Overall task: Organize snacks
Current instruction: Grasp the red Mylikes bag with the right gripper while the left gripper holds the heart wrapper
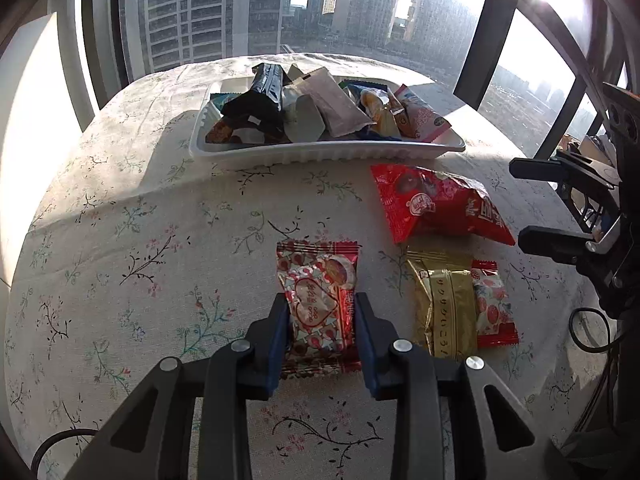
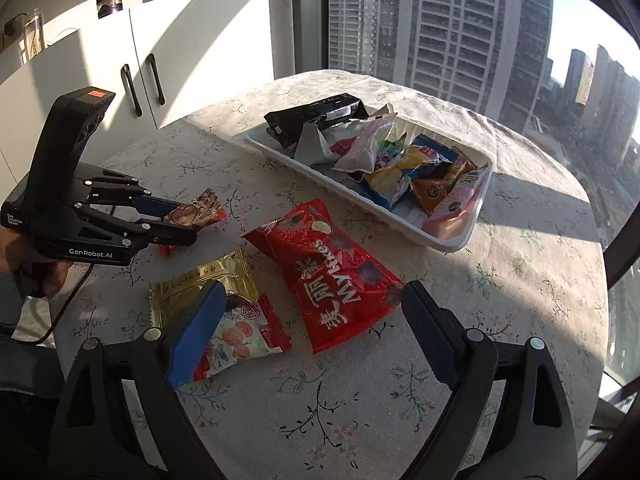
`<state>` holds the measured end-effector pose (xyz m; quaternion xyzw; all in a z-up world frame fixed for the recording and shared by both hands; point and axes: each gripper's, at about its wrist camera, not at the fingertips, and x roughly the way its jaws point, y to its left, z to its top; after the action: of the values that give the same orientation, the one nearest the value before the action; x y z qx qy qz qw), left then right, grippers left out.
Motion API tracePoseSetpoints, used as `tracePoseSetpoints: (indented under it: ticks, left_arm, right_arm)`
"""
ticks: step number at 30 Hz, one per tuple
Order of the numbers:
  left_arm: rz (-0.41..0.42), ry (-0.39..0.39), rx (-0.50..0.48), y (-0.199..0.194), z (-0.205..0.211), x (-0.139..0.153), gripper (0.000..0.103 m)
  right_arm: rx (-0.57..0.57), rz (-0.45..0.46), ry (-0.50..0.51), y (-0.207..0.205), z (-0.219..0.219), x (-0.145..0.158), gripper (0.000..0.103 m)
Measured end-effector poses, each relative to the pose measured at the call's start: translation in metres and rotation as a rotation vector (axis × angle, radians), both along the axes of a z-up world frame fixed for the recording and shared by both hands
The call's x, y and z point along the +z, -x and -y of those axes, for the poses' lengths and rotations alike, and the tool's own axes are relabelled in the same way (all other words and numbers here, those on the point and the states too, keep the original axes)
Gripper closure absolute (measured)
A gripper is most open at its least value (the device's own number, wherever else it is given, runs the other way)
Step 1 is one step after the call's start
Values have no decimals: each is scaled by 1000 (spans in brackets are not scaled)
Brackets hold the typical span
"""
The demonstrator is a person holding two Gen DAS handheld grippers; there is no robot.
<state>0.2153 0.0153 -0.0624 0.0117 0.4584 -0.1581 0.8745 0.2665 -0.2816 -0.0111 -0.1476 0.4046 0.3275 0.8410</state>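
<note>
The left hand-held gripper (image 1: 322,316) is clamped on a heart-print snack packet (image 1: 318,292) near the worktop (image 1: 140,220) front. Only the right wrist view shows the packet raised, white cabinets (image 2: 192,44), and the right hand-held gripper (image 2: 312,320) spread apart over a red bag (image 2: 332,268).

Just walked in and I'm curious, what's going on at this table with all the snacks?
A person is sorting snacks with a hand-held claw in each hand. The left claw is clamped on a heart-patterned snack packet. The right claw hangs open above a gold packet, a strawberry-print packet and a big red bag lying on the floral tablecloth. A white tray behind them already holds a pile of packets.
</note>
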Motion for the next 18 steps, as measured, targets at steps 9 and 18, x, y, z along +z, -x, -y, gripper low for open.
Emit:
tracePoseSetpoints:
  ticks: [9, 18]
  left_arm:
    - [-7, 38, 4, 0, -9, -1, 70]
    - [-8, 58, -4, 1, -12, -1, 70]
  right_arm:
    - [148, -73, 201, -48, -41, -27, 21]
    - [134, -176, 189, -79, -51, -51, 33]
